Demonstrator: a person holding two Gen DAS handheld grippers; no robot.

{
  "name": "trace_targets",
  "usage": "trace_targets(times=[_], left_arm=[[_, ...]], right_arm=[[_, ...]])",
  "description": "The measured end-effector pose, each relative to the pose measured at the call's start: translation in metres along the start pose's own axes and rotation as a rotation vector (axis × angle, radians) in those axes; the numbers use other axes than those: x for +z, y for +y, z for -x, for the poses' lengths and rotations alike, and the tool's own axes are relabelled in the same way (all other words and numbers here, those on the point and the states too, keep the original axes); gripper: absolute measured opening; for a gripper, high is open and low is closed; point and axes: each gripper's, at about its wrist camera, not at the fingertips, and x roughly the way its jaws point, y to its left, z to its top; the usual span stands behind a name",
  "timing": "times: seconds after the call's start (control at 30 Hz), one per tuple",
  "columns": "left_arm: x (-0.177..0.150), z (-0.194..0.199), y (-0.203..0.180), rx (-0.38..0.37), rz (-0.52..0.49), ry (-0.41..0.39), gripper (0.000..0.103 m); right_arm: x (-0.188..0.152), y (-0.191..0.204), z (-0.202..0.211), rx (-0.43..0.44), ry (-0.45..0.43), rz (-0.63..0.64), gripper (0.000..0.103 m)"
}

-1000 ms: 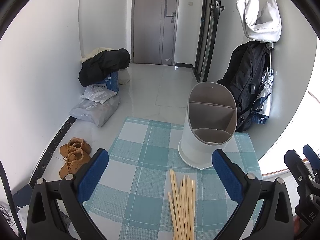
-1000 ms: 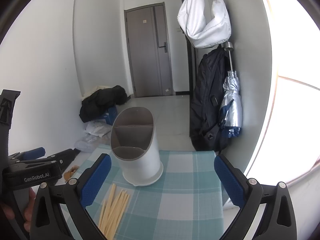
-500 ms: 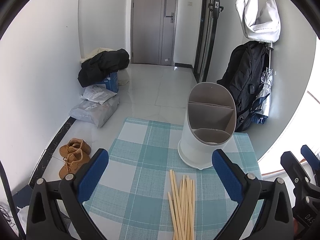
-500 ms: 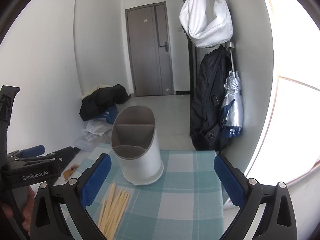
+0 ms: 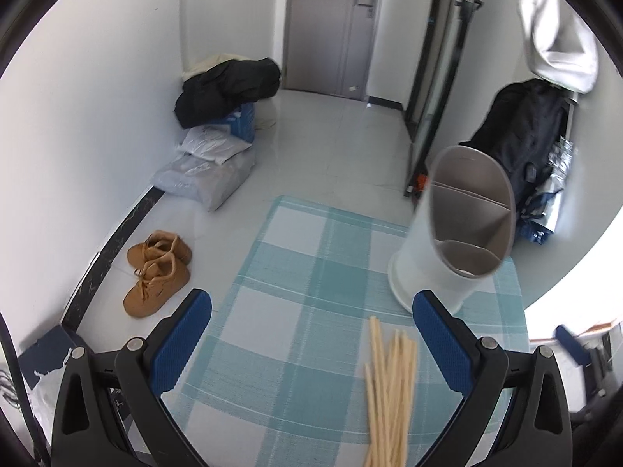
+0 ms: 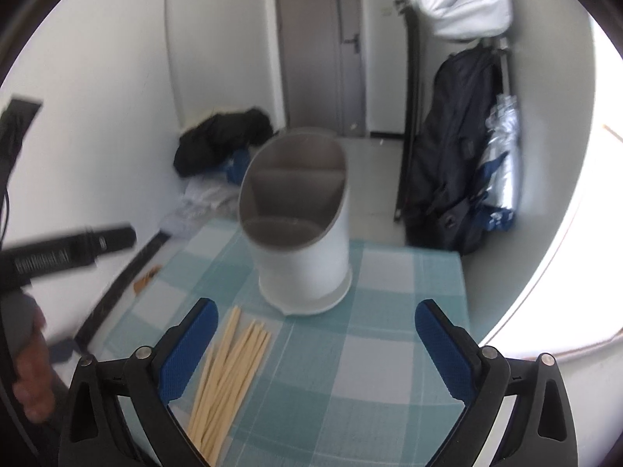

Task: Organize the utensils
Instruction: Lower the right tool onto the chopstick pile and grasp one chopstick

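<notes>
A white utensil holder [image 5: 451, 233] with grey divided compartments stands on a teal checked cloth [image 5: 296, 272]; it also shows in the right wrist view [image 6: 303, 241]. A bundle of wooden chopsticks [image 5: 389, 385] lies flat in front of it, also seen in the right wrist view [image 6: 229, 373]. My left gripper [image 5: 311, 334] is open and empty, above the cloth, left of the chopsticks. My right gripper [image 6: 315, 338] is open and empty, just before the holder, with the chopsticks by its left finger.
Brown shoes [image 5: 155, 272], plastic bags [image 5: 206, 167] and a black jacket [image 5: 226, 85] lie on the floor at left. A black backpack [image 6: 455, 163] and folded umbrella [image 6: 502, 163] hang at right. The cloth's table ends near a bright window at right.
Both grippers have tilted down and moved closer to the table. The left view has swung left, so the holder and chopsticks sit further right. Both stay open.
</notes>
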Motion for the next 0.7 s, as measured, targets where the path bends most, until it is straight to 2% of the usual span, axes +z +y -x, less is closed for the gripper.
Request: trace_targets(times=[0.03,0.17,0.27,0.33,0.4,0.63,0.7], left_arm=[[0.001,-0.002,0.003,0.004,0.009,0.007,0.101],[0.008,-0.014,0.019,0.006,0.062,0.046,0.101],[0.012,-0.022,0.029,0.004,0.098,0.071,0.101],[0.015,-0.027,0.035,0.003,0.119,0.086,0.101],[0.016,-0.030,0.039,-0.003,0.135,0.100,0.101],[0.021,-0.034,0.047,-0.022,0.157,0.126,0.101],[0.021,-0.035,0.049,-0.027,0.164,0.132,0.101]], right_arm=[[-0.002,0.003,-0.009,0.017,0.039,0.013,0.095],[-0.014,0.013,-0.052,0.036,0.207,0.054,0.075],[-0.021,0.013,-0.076,0.064,0.290,0.025,0.061],[-0.025,0.014,-0.091,0.073,0.338,0.001,0.055],[-0.024,0.015,-0.101,0.094,0.367,-0.015,0.044],[-0.026,0.032,-0.117,0.028,0.440,0.044,0.039],[-0.025,0.032,-0.116,0.030,0.454,0.047,0.034]])
